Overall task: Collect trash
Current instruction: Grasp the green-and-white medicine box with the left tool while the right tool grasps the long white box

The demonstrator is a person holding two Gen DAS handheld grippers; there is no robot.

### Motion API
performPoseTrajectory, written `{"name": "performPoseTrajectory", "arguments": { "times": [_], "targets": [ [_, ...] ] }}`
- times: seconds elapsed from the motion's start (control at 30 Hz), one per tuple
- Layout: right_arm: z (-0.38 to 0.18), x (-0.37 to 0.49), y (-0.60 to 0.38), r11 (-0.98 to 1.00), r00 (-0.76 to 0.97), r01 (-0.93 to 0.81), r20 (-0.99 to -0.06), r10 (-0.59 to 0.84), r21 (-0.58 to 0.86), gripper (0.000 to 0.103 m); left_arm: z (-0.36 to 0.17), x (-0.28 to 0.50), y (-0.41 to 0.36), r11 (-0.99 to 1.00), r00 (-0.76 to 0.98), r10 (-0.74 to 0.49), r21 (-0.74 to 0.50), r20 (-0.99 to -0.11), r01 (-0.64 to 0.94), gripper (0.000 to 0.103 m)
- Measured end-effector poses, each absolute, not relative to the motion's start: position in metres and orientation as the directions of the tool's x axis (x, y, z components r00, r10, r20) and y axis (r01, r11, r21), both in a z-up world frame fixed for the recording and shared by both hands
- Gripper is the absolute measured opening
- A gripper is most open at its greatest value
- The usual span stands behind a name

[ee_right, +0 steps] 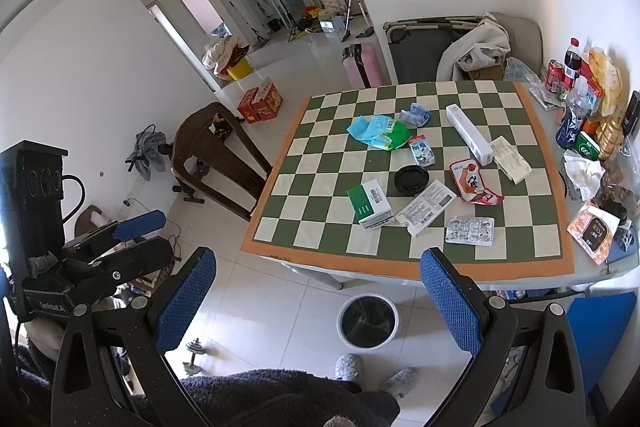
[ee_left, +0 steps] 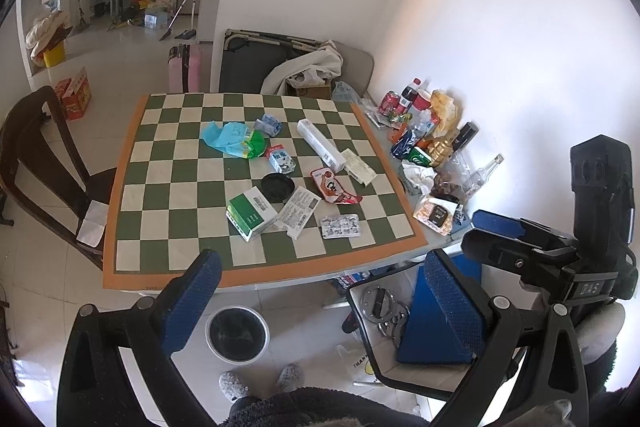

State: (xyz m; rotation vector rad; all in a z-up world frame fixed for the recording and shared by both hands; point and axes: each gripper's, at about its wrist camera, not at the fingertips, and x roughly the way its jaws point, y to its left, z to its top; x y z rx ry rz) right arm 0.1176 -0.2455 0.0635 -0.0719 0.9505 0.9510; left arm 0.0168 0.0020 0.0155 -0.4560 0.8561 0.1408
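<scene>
Hovering above the floor, both the left gripper (ee_left: pixel 320 291) and right gripper (ee_right: pixel 320 287) are spread wide, gripping nothing. Trash like the green box (ee_left: pixel 251 213) and blister pack (ee_left: pixel 341 225) sits on the checkered table (ee_left: pixel 128 187) ahead; the bin (ee_left: pixel 237 334) sits just below.

Bright daylight, soft shadows, fisheye-warped edges, dark vignette corners

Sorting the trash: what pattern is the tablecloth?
Green-and-cream checkered tablecloth with an orange border, clearest in the right wrist view.
</scene>
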Motion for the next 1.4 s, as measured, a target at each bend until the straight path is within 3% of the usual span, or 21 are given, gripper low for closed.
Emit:
{"name": "performPoseTrajectory", "arguments": {
  "times": [0.07,0.17,0.27,0.53,0.67,0.87,1.0,1.07,1.27,1.4],
  "targets": [
    [0.061,0.118,-0.243,0.628,0.24,-0.702,-0.718,0.653,0.336,0.103,0.005,0.021,0.011,0.897,0.628,0.007,-0.273,-0.778,-0.348,0.103],
    [0.05,0.122,-0.236,0.724,0.339,-0.632,-0.741,0.58,0.277,0.103,-0.021,0.045,0.037,0.876,0.528,0.229,-0.063,-0.818,-0.478,0.103],
    [0.026,0.138,-0.225,0.83,0.436,-0.532,-0.785,0.441,0.171,0.103,-0.06,0.074,0.069,0.84,0.442,0.292,0.006,-0.848,-0.543,0.103],
    [-0.074,0.249,-0.209,0.93,0.38,-0.339,-0.883,0.275,0.143,0.103,-0.197,0.17,0.119,0.742,0.187,0.09,-0.06,-0.978,-0.668,0.102],
    [-0.127,0.327,-0.2,0.946,0.348,-0.313,-0.916,0.2,0.087,0.103,-0.265,0.205,0.114,0.63,0.1,-0.095,-0.137,-0.99,-0.764,0.102],
    [-0.201,0.451,-0.172,0.932,0.243,-0.36,-0.962,0.129,0.034,0.102,-0.337,0.261,0.105,0.552,-0.028,-0.197,-0.087,-0.98,-0.829,0.102],
    [-0.23,0.517,-0.143,0.912,0.216,-0.411,-0.972,0.092,-0.005,0.101,-0.357,0.277,0.111,0.531,-0.111,-0.16,0.009,-0.981,-0.847,0.077],
    [-0.242,0.545,-0.125,0.898,0.208,-0.44,-0.975,0.078,-0.022,0.101,-0.359,0.279,0.117,0.512,-0.126,-0.146,0.034,-0.981,-0.858,0.077],
    [-0.28,0.608,-0.06,0.841,0.195,-0.536,-0.98,0.042,-0.071,0.077,-0.332,0.298,0.138,0.547,-0.175,0.028,0.162,-0.984,-0.821,0.075],
    [-0.305,0.63,-0.024,0.812,0.184,-0.575,-0.983,0.009,-0.1,0.054,-0.32,0.305,0.151,0.529,-0.172,0.046,0.17,-0.984,-0.831,0.075]
  ]
}}
